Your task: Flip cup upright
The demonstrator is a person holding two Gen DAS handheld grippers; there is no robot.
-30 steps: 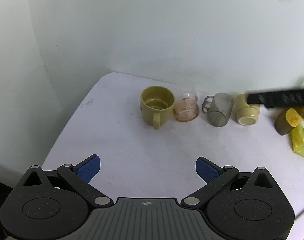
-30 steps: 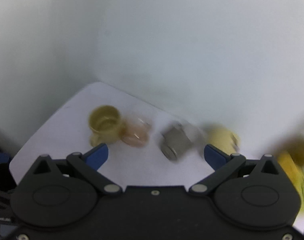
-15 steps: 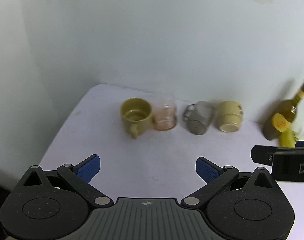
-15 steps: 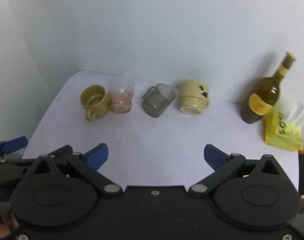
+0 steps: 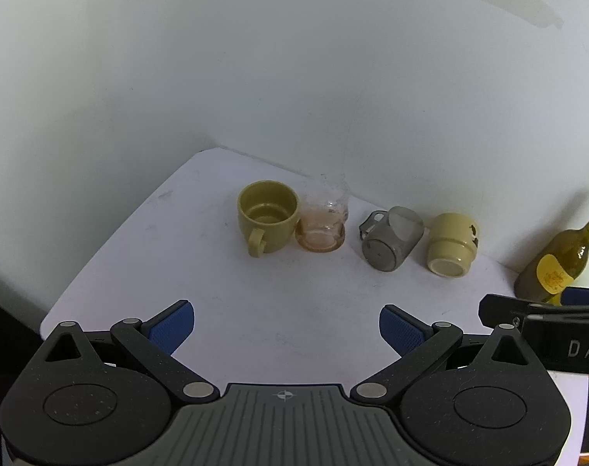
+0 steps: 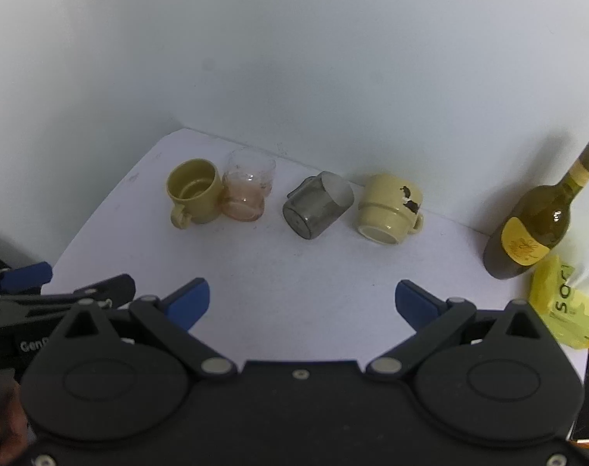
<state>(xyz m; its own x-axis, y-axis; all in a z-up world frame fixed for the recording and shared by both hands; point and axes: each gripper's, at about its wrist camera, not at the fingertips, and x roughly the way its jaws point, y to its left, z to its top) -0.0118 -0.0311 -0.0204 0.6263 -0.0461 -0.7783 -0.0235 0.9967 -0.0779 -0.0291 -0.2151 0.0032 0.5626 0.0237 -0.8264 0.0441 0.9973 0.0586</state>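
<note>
Several cups stand in a row at the back of the white table (image 5: pixel 294 303). An olive mug (image 5: pixel 266 215) (image 6: pixel 194 192) is upright, handle toward me. A pinkish glass (image 5: pixel 322 221) (image 6: pixel 248 188) is upright beside it, touching it. A grey metal cup (image 5: pixel 391 237) (image 6: pixel 317 204) lies on its side, base toward me. A cream mug (image 5: pixel 451 243) (image 6: pixel 389 209) lies on its side, base toward me. My left gripper (image 5: pixel 286 328) is open and empty near the front edge. My right gripper (image 6: pixel 302 301) is open and empty, to the right of the left one.
A dark green wine bottle (image 6: pixel 535 223) (image 5: pixel 558 262) with a yellow label stands at the right back. A yellow packet (image 6: pixel 566 306) lies in front of it. White walls close the back and left. The table's left edge drops off near the olive mug.
Both grippers have pulled back and up from the cups. The right gripper left its place over the cream mug and now sits low at the right. The cups have not moved.
</note>
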